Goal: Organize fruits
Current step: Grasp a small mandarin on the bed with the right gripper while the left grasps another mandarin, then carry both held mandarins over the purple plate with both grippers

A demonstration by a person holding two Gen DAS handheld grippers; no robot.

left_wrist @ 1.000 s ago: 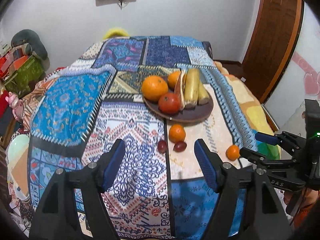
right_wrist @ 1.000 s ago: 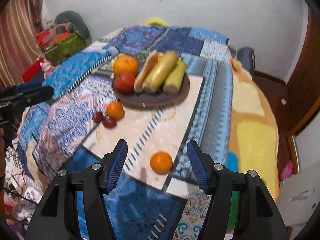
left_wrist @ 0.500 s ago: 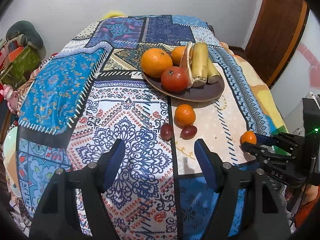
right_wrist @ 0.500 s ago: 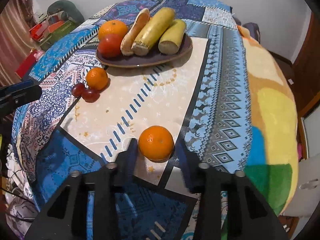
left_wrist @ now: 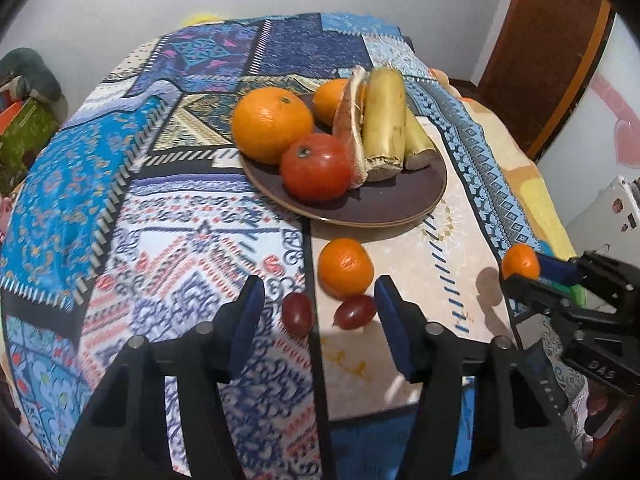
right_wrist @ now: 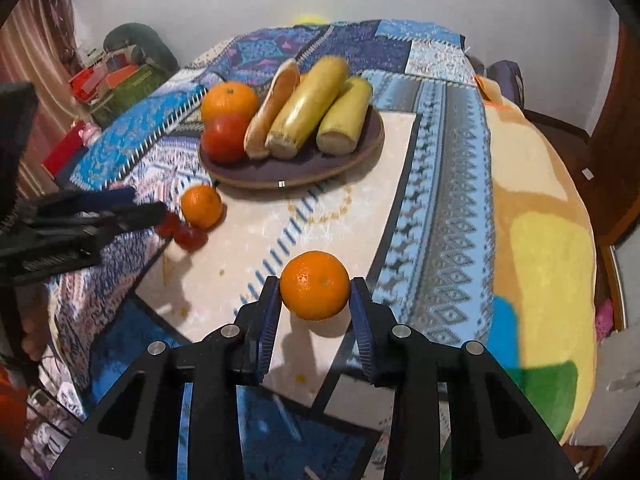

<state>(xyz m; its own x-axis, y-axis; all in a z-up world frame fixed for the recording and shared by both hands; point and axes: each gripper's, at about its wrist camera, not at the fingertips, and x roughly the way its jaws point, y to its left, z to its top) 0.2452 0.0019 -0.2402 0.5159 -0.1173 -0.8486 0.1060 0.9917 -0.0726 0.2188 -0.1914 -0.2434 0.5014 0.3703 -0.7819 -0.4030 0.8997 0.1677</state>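
Note:
My right gripper (right_wrist: 314, 296) is shut on a small orange (right_wrist: 314, 285) and holds it just above the bedspread; it also shows in the left wrist view (left_wrist: 520, 261). My left gripper (left_wrist: 320, 308) is open over two red grapes (left_wrist: 297, 313) and a second small orange (left_wrist: 345, 267), which lie in front of a dark plate (left_wrist: 396, 204). The plate holds a large orange (left_wrist: 272, 124), a tomato (left_wrist: 316, 167) and yellow bananas (left_wrist: 383, 124). The plate also shows in the right wrist view (right_wrist: 304, 172).
A patchwork bedspread (left_wrist: 160, 200) covers the bed. A brown door (left_wrist: 544, 48) stands at the back right. Clutter and boxes (right_wrist: 112, 76) sit on the left by the wall. A yellow and green blanket (right_wrist: 548, 264) lies along the right edge.
My right gripper has closed on the small orange and lifted it slightly. My left gripper has moved forward toward the grapes and the second small orange.

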